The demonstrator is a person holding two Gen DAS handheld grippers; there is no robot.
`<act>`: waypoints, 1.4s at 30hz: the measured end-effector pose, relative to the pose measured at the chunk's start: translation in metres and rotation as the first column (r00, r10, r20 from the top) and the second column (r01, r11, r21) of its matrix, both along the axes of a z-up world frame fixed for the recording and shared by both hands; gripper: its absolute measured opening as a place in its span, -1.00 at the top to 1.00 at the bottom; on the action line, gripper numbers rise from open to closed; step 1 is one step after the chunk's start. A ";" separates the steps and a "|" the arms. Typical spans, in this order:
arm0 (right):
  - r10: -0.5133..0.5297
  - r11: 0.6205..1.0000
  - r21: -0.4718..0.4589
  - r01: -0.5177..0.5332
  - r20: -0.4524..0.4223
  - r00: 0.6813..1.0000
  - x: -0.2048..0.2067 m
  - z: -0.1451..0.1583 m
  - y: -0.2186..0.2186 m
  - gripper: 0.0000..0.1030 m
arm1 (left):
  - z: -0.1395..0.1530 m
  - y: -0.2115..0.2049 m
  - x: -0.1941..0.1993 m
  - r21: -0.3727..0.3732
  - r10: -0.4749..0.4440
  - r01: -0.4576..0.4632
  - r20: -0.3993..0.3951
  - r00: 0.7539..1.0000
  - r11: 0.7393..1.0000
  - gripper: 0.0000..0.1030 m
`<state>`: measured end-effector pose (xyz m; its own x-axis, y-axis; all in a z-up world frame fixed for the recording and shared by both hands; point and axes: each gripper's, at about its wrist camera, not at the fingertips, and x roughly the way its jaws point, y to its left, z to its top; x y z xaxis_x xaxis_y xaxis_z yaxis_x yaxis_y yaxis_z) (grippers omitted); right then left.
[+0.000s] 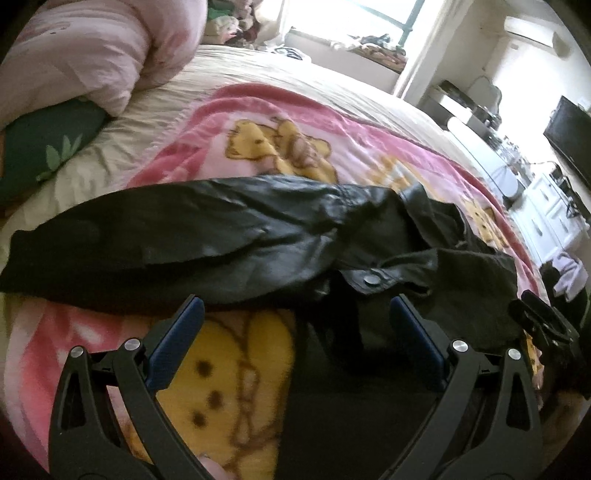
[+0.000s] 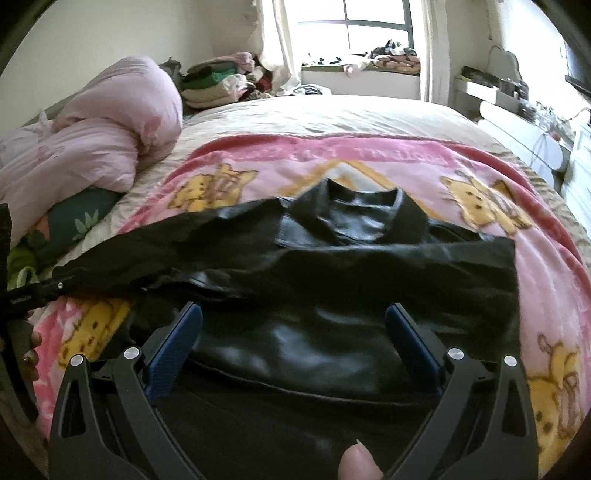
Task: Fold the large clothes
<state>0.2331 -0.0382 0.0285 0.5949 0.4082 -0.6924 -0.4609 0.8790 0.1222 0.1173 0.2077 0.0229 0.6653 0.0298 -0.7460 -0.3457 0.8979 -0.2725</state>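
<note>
Here, each line tells one thing.

Jacket: the black leather jacket [image 2: 332, 258] lies flat on the pink bear blanket [image 2: 258, 173], in the middle of the right wrist view.
Collar: the collar [image 2: 354, 206] points toward 12 o'clock, away from the tongs.
Sleeve: one long sleeve [image 1: 166, 229] stretches out toward 9 o'clock in the left wrist view.
Snap: a round metal snap [image 1: 370, 280] shows on the jacket just past the tong tips.
Left tongs: the left tongs [image 1: 295, 306] are spread wide, with nothing between the blue pads [image 1: 177, 339]. They sit above the near edge of the jacket and the blanket.
Right tongs: the right tongs [image 2: 293, 314] are spread wide too, above the jacket's lower half. They pinch nothing.
Thumb: a thumb tip [image 2: 360, 465] shows at 6 o'clock in the right wrist view.
Bed: the bed [image 2: 332, 114] holds the blanket. A puffy pink quilt [image 2: 92, 147] is bunched up at 10 o'clock.
Window: a bright window [image 2: 369, 26] is at 12 o'clock.
</note>
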 end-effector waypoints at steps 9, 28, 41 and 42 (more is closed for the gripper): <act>0.109 0.994 -0.003 -0.109 0.031 0.994 -0.010 0.011 0.064 -0.92 | 0.004 0.046 -0.015 -0.034 0.134 -0.134 -0.005 0.991 0.990 -0.82; 0.270 0.962 0.045 -0.270 0.008 0.963 -0.020 0.023 0.164 -0.92 | -0.005 0.148 -0.060 -0.128 0.407 -0.409 -0.045 0.912 0.903 -0.82; 0.360 0.932 0.078 -0.354 -0.067 0.931 -0.024 0.013 0.211 -0.92 | -0.039 0.210 -0.105 -0.290 0.538 -0.555 -0.143 0.831 0.780 -0.82; 0.364 0.930 0.074 -0.359 -0.070 0.929 -0.025 0.010 0.213 -0.92 | -0.041 0.213 -0.107 -0.297 0.548 -0.567 -0.153 0.822 0.768 -0.82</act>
